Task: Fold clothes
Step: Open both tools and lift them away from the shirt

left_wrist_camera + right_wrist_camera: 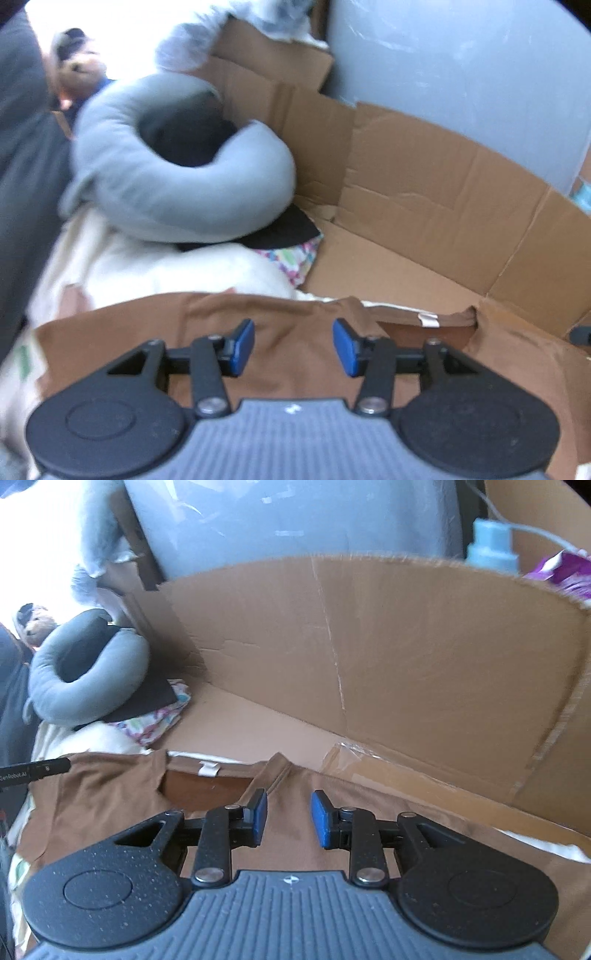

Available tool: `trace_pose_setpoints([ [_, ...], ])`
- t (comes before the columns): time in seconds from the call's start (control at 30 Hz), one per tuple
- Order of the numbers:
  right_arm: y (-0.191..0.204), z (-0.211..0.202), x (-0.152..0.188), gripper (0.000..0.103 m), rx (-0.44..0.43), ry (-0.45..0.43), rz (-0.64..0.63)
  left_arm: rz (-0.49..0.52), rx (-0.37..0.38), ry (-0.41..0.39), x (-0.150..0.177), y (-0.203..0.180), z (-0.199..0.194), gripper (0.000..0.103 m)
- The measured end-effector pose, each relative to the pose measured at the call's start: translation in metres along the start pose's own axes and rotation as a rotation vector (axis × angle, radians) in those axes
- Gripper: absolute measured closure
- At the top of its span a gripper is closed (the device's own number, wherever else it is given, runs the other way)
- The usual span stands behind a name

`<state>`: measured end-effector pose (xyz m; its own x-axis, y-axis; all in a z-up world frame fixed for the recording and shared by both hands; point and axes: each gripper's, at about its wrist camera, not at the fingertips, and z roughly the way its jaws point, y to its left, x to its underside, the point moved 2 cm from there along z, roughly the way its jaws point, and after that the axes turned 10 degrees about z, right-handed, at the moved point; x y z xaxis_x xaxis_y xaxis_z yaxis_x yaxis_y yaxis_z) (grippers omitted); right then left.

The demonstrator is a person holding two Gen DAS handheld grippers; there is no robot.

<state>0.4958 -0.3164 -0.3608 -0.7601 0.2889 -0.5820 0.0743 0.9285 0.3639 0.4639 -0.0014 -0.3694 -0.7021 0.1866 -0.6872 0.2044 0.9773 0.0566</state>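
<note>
My left gripper (293, 347) and right gripper (287, 819) both hang with jaws parted and nothing between them, above the brown shirt (288, 365) spread flat beside the cardboard (424, 192). I judge one fold set down; next I need fresh edges to pinch.

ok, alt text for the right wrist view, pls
The right claw, blue pads apart and holding nothing, hangs above a brown T-shirt spread flat, collar and white neck label facing the camera. Beyond it stands a cardboard wall; at left a grey neck pillow rests on piled clothes.
</note>
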Motion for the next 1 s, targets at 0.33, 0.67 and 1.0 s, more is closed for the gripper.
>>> trace_pose_setpoints([
  [0.33, -0.006, -0.129, 0.005, 0.064, 0.010, 0.017, 0.037, -0.055, -0.051, 0.027, 0.006, 0.050, -0.121, 0.052],
  [0.67, -0.012, -0.270, 0.011, 0.064, -0.004, -0.019, 0.169, -0.115, -0.046, 0.062, 0.012, 0.076, -0.249, 0.041],
  [1.0, 0.004, -0.384, -0.002, 0.051, 0.011, -0.033, 0.150, -0.123, -0.021, 0.067, 0.002, 0.079, -0.357, 0.037],
])
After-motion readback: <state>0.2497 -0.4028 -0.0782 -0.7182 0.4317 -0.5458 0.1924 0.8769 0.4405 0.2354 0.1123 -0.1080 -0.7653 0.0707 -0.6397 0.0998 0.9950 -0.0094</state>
